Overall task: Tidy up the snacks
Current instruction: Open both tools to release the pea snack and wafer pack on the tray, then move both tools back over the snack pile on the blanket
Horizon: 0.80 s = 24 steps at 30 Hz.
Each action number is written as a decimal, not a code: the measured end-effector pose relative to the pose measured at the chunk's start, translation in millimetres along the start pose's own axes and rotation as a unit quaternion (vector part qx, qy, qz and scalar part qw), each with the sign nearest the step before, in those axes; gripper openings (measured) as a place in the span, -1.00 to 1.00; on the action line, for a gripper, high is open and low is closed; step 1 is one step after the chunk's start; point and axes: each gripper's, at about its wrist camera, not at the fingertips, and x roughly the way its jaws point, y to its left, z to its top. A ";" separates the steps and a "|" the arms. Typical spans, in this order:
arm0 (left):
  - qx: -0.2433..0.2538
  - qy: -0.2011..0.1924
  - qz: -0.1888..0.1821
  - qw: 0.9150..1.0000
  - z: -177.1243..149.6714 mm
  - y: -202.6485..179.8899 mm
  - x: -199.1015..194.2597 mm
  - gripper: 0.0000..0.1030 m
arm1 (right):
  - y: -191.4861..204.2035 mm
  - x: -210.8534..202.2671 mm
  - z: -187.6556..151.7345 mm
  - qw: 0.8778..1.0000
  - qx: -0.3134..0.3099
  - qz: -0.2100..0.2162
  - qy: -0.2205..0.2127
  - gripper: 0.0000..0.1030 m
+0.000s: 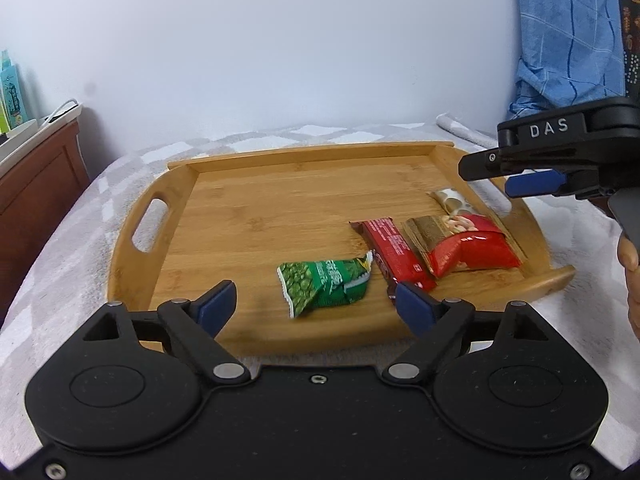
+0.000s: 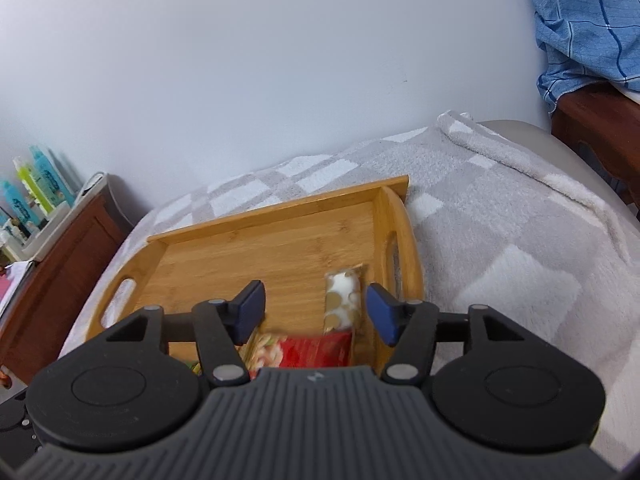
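Bamboo fills both views: a wooden tray point(image 1: 248, 208) with cut-out handles is seen resting on a grey-and-white checked blanket point(image 2: 500, 240), apparently spread over a bed, and four snack packets are gathered in it. Nearest the left wrist camera, the left gripper point(image 1: 316, 306) is held over the tray's front edge with its blue fingers point(image 1: 218, 306) spread wide and nothing between them. Just beyond, a crumpled green pea packet point(image 1: 326, 286) is seen lying flat on the tray floor, apart from the others. Further right, a red bar point(image 1: 394, 252) is laid against a red-and-brown pouch point(image 1: 460, 250), with a cream spotted bar point(image 1: 452, 202) behind them by the right-hand wall. The right gripper point(image 2: 316, 310) is held above that corner, its fingers parted and empty, the spotted bar visible below their gap. All four packets are judged light, soft and crinkly, with slick foil likely to slide; the bars are probably stiffer and best taken across their narrow middle, the pouches by a flattened sealed end. Beyond the tray, a pale wall point(image 1: 280, 40) and a blue checked cloth point(image 1: 568, 28) are seen.
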 end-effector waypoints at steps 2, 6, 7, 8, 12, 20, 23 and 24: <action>0.001 -0.003 0.001 1.000 -3.3 -0.6 -8.9 0.71 | 2.8 -10.1 -5.5 1.000 -0.008 -0.003 -0.005 0.46; -0.003 -0.005 -0.004 1.000 -11.7 -0.2 -26.9 0.75 | 10.2 -32.4 -15.8 0.999 -0.025 -0.009 -0.026 0.57; -0.005 -0.005 -0.005 1.000 -14.3 -0.2 -31.2 0.75 | 12.2 -37.3 -18.3 0.999 -0.029 -0.008 -0.031 0.59; -0.007 -0.005 -0.006 1.000 -17.2 -0.1 -35.7 0.76 | 14.2 -42.1 -21.0 0.999 -0.032 -0.007 -0.037 0.61; -0.015 -0.003 -0.009 1.000 -29.3 0.5 -51.3 0.78 | 17.5 -58.0 -38.9 0.998 -0.034 -0.006 -0.047 0.66; -0.031 0.007 -0.005 0.999 -58.7 5.9 -73.2 0.80 | 24.0 -79.6 -81.0 0.998 -0.052 -0.018 -0.034 0.72; -0.037 0.011 -0.001 0.999 -67.6 8.5 -79.0 0.80 | 26.4 -88.3 -94.6 0.998 -0.057 -0.026 -0.033 0.74; -0.038 0.010 0.000 0.999 -69.7 9.7 -80.7 0.80 | 26.4 -91.1 -98.7 0.997 -0.057 -0.027 -0.033 0.74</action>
